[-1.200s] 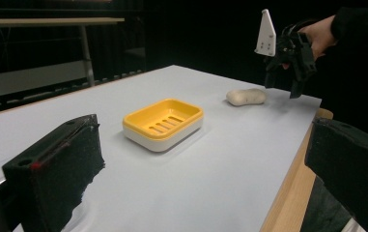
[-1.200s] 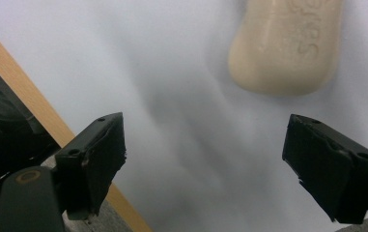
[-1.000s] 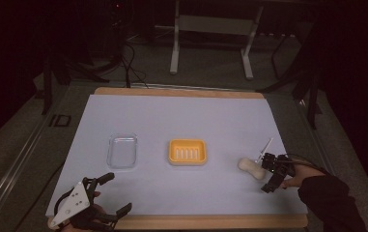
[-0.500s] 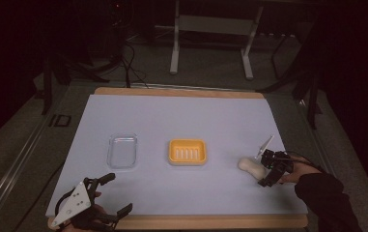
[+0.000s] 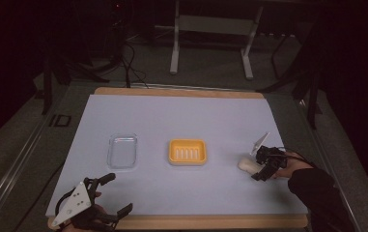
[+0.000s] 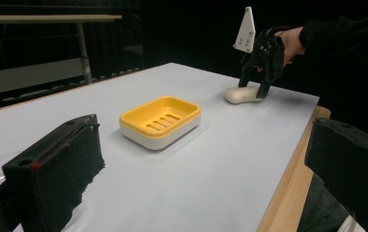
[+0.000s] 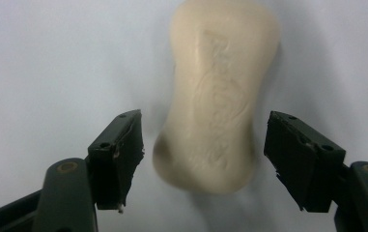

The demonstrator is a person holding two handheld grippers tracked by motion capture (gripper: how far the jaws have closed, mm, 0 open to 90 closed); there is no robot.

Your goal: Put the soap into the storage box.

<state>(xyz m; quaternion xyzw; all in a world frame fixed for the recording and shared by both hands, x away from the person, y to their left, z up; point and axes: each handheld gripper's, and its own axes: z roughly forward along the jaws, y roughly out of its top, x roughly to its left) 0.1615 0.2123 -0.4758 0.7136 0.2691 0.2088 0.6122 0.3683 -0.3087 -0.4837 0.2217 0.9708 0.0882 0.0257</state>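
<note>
Near the right edge of the pale blue table (image 5: 181,116), the right tongs (image 7: 203,162), closing but not yet touching, straddle the cream waisted soap bar (image 7: 218,106), which could squirt free if pinched off-centre, while the left tongs (image 5: 108,198) rest spread.

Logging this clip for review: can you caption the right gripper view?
Right gripper closing its open fingers around the near end of a cream soap bar lying on the white table, small gaps remaining.
</note>
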